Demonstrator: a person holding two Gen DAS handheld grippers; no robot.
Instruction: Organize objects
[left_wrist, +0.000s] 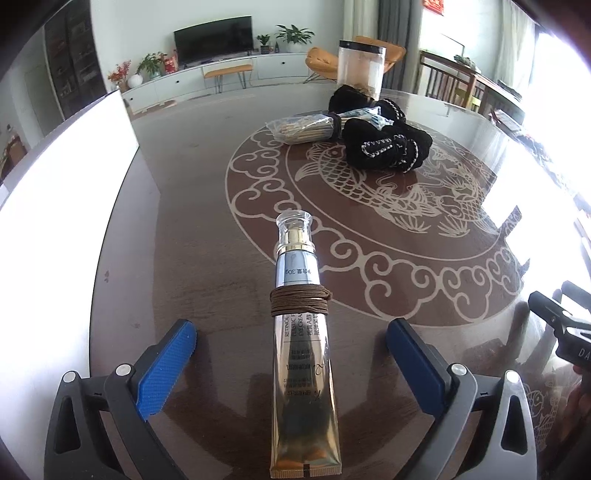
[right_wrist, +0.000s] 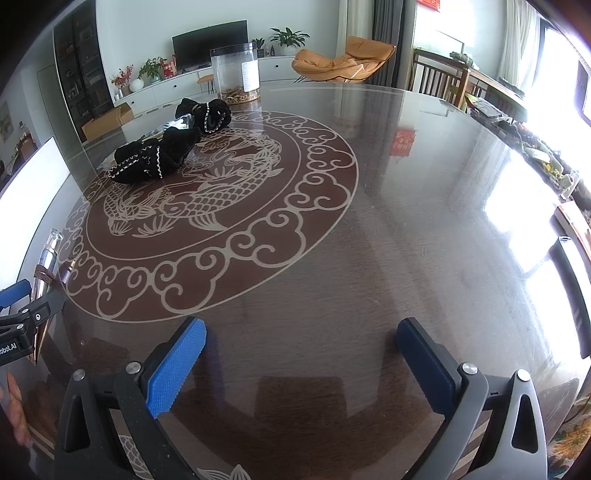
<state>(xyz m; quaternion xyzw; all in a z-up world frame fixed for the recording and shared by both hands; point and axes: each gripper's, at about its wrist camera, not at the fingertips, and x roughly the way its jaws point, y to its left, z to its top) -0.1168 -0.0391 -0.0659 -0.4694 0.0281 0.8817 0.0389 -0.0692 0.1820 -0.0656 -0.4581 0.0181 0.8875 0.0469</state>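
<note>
Jaws of left gripper (left_wrist: 291, 341) stood released, pads clear of the gold cream tube (left_wrist: 302, 354) lying between them on the glossy brown counter (left_wrist: 192, 258), cap toward 12 o'clock. Right gripper (right_wrist: 301, 349) jaws stood released, empty.

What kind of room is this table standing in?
Most likely a home living and dining room. A flat television sits on a long white cabinet with potted plants, an orange lounge chair stands nearby, and the work happens on a large glass-topped round table.
</note>
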